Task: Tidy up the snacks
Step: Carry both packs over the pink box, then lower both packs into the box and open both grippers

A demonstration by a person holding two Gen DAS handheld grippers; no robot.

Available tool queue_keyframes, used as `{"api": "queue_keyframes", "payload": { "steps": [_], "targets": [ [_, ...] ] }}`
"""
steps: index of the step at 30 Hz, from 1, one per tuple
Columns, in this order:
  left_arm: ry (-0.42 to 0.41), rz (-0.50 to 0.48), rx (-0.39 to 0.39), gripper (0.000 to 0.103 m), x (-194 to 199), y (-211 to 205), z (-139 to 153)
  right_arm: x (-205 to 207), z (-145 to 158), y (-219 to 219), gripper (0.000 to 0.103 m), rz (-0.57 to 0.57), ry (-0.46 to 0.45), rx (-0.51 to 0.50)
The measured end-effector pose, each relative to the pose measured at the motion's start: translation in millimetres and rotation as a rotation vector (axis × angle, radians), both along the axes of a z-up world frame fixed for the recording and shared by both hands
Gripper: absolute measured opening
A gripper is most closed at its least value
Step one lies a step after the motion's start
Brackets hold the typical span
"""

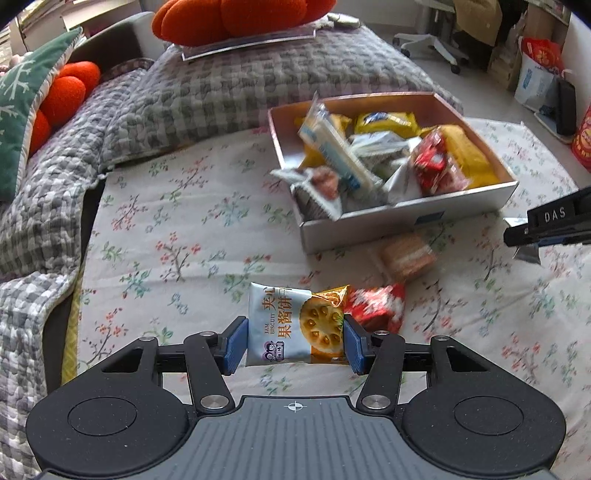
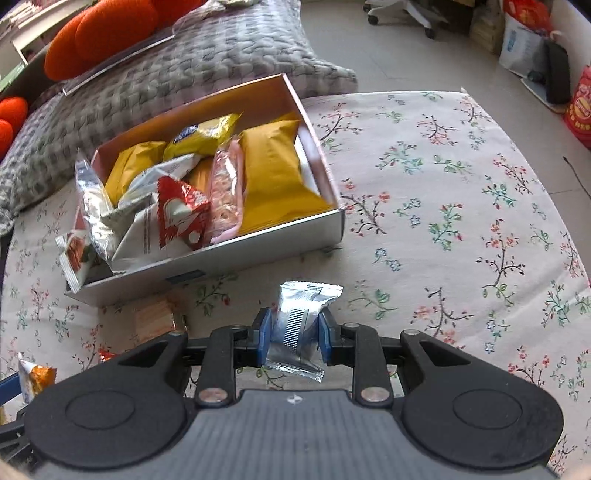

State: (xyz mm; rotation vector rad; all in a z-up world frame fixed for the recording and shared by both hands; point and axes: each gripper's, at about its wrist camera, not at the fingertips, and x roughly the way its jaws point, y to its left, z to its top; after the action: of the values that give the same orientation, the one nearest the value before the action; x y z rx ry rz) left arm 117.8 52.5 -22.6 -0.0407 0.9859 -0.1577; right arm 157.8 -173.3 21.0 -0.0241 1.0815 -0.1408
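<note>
A shallow cardboard box on the floral cloth holds several snack packets. My left gripper is shut on a jam biscuit packet, held just above the cloth. My right gripper is shut on a silver foil packet in front of the box; it also shows at the right edge of the left wrist view. A red packet and a clear-wrapped wafer lie on the cloth between the left gripper and the box.
A grey checked quilt and orange cushions lie behind the box. A green pillow is at far left. Office chair legs and bags stand on the floor beyond the cloth's right edge.
</note>
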Motion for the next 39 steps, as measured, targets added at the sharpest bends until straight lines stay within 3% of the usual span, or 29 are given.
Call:
{"api": "queue_keyframes", "payload": {
  "steps": [7, 12, 19, 22, 26, 33, 36, 39],
  "targets": [
    [-0.068, 0.026, -0.069, 0.051, 11.0, -15.0, 22.2, -3.7, 27.5, -16.9, 0.024, -0.011, -0.049, 0.083],
    [-0.112, 0.105, -0.104, 0.051, 34.4, -17.5, 33.1, 1.9, 29.6, -48.5, 0.024, -0.126, -0.074, 0.126],
    [-0.143, 0.131, -0.281, 0.051, 73.4, -28.2, 40.2, 10.1, 29.5, -86.6, 0.024, -0.280, -0.199, 0.172],
    [-0.160, 0.115, -0.338, 0.051, 88.5, -40.2, 47.3, 17.9, 31.0, -88.1, 0.024, -0.271, -0.255, 0.212],
    [-0.191, 0.096, -0.351, 0.051, 110.4, -55.4, 50.2, 34.1, 26.8, -87.7, 0.024, -0.263, -0.270, 0.276],
    [-0.133, 0.114, -0.389, 0.053, 151.7, -61.5, 11.4, 58.7, 29.9, -72.0, 0.024, -0.149, -0.306, 0.375],
    [-0.141, 0.147, -0.425, 0.057, 161.2, -50.4, 3.1, 68.9, 23.0, -60.2, 0.024, -0.111, -0.306, 0.424],
    [-0.154, 0.139, -0.407, 0.066, 161.1, -44.5, 2.5, 76.1, 17.0, -44.6, 0.024, -0.060, -0.296, 0.467]
  ]
}}
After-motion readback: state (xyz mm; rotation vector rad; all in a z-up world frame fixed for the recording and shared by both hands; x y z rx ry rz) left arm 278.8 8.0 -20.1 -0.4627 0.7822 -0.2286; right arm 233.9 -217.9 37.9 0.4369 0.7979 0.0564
